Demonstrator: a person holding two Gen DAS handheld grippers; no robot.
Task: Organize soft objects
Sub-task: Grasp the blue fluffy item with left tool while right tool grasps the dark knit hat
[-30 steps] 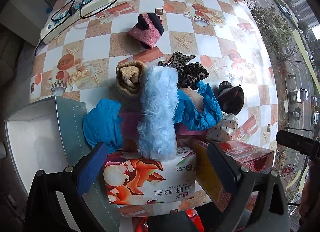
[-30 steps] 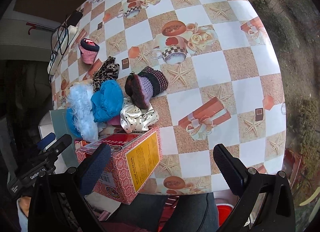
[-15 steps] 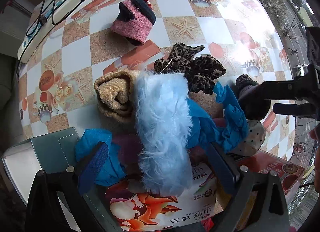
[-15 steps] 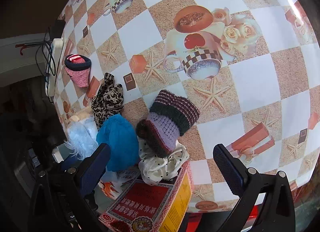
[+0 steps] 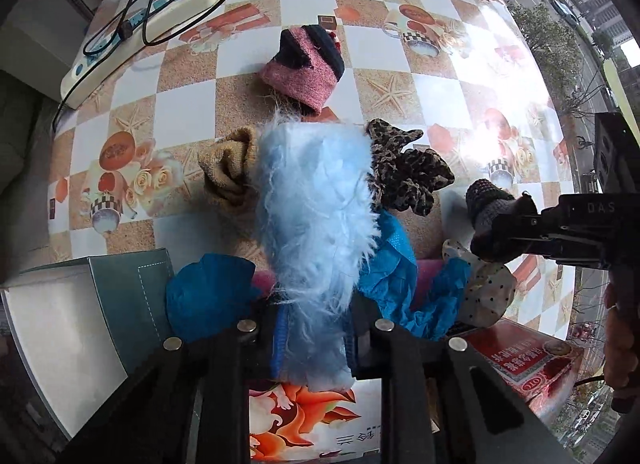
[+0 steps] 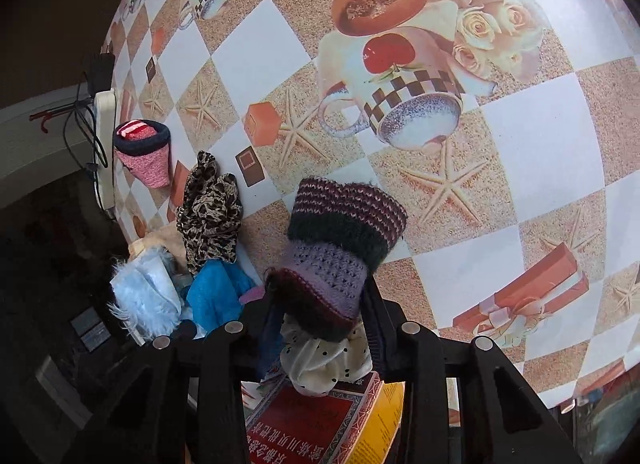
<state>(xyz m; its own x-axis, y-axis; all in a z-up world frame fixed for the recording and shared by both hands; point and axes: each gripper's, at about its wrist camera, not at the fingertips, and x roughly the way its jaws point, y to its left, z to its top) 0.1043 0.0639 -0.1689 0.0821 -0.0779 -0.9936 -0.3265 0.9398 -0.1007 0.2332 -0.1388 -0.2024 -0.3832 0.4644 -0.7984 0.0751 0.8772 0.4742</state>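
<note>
We log a checkered tablecloth [image 5: 248,76] — left gripper [image 5: 316,340] just clamped on fluffy blue piece [image 5: 316,216], right gripper [image 6: 320,328] on knitted cuff [image 6: 336,256].

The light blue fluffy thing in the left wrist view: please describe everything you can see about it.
The light blue fluffy thing is a long roll of shaggy, fur-like fabric with a smooth paler end. It lies across the pile, over the blue cloth, beside the tan knit piece and the leopard fabric. The left tool has just closed on its near end.
</note>
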